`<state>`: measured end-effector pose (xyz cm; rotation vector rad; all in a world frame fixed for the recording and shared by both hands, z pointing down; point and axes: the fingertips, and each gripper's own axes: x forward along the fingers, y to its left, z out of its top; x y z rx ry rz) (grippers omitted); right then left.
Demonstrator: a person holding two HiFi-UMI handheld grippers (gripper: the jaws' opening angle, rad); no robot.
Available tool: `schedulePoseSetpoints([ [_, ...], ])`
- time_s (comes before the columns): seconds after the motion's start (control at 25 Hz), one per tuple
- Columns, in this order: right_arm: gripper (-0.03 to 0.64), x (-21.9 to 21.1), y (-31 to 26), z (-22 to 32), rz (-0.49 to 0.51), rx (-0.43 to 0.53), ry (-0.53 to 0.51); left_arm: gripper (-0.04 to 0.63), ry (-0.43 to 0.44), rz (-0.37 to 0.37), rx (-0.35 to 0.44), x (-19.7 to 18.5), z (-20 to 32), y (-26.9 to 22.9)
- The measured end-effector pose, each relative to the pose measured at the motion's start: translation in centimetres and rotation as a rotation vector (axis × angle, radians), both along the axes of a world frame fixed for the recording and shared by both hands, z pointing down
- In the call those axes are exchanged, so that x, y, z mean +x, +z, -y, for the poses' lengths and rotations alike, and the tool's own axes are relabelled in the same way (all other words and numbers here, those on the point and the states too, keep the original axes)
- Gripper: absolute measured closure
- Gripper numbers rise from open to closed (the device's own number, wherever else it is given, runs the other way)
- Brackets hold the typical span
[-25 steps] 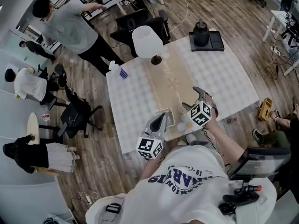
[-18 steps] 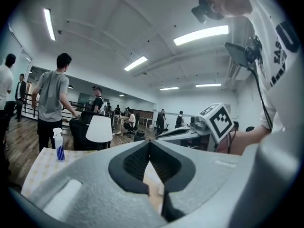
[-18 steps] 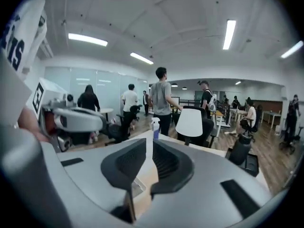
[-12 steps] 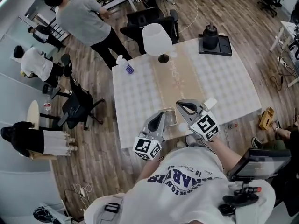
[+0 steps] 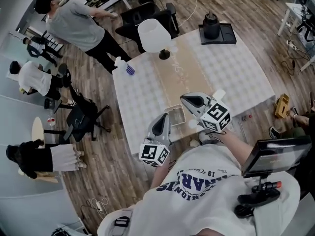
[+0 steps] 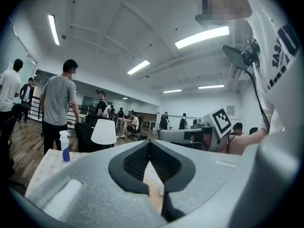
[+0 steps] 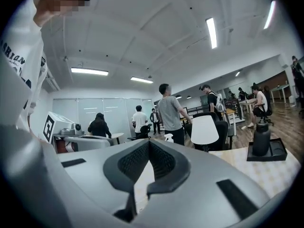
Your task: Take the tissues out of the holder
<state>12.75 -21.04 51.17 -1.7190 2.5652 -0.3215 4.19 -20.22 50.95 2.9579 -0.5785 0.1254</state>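
1. The left gripper has its jaws together. The dark pads meet at the tips and are closed only on each other.
2. The right gripper is closed the same way, tip against tip. A pale strip shows through the slot behind the tips, but I cannot tell what it is.
3. In the head view both grippers are over the near edge of the table. Each is held by the person in the white shirt at 6 o'clock.
4. The holder is a small, open rectangular box on the table near that edge, between the two grippers.
5. The left gripper's tip is just beside the holder's 9 o'clock rim, and the right gripper's tip is near its 1 o'clock corner. Whether either tip touches the holder cannot be told.
6. The inside of the holder looks pale grey, and it is too small to tell whether tissues lie in it.
7. A small white lump sits just beside the holder at its 4 o'clock. It is too small to identify.
8. A beige runner crosses the table from the holder toward 12 o'clock.
9. A white-shaded lamp stands at the runner's far end.
10. From the holder, a spray bottle stands at 10 o'clock on the table's corner.
11. A dark tray carrying a black jug sits at 1 o'clock.
12. Off the table, a person in a grey shirt stands at 10 o'clock.
13. A screen is at 4 o'clock.
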Motion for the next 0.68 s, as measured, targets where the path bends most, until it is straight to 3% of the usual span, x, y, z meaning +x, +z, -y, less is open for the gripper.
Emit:
schedulePoseSetpoints([
  [0.68,0.612,-1.4,-1.2,-1.9,-0.092,0.011,-0.027,0.591,-0.078,-0.009,0.009,-3.0,-1.0,-0.4],
])
